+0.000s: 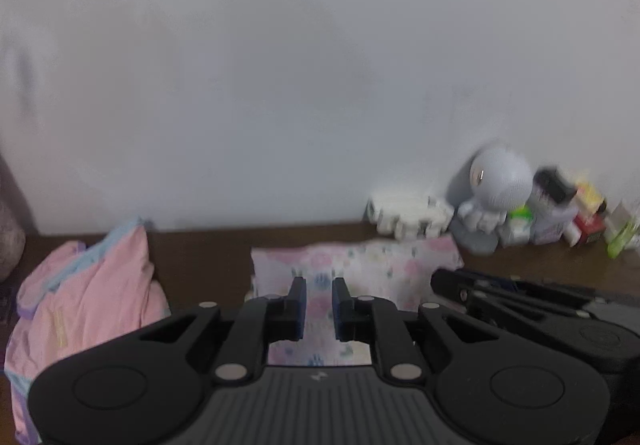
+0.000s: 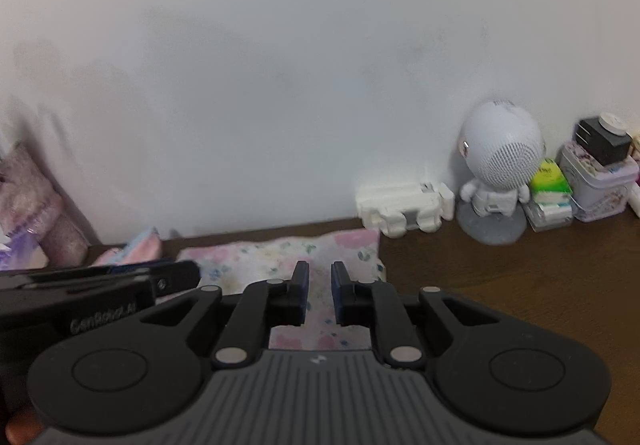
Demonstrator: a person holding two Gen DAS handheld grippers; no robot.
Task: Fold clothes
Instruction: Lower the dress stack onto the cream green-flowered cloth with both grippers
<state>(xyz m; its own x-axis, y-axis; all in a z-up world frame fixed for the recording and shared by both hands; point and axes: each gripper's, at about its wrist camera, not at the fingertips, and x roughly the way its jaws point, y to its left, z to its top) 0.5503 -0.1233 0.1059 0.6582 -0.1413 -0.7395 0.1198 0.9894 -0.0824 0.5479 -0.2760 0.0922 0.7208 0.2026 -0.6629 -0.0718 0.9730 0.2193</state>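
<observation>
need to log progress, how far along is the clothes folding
Done: the floral garment lies folded flat on the table. In hand: nothing; left gripper and right gripper hover over it, fingers slightly apart. Left: the crumpled pink garment beside it.

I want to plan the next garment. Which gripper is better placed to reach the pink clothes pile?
Probably left: the left gripper has the pink pile close beside it, and the jaws are open.

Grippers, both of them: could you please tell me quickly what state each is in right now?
Left gripper: open, holding nothing, above the floral cloth.
Right gripper: open, holding nothing, above the same cloth.
</observation>
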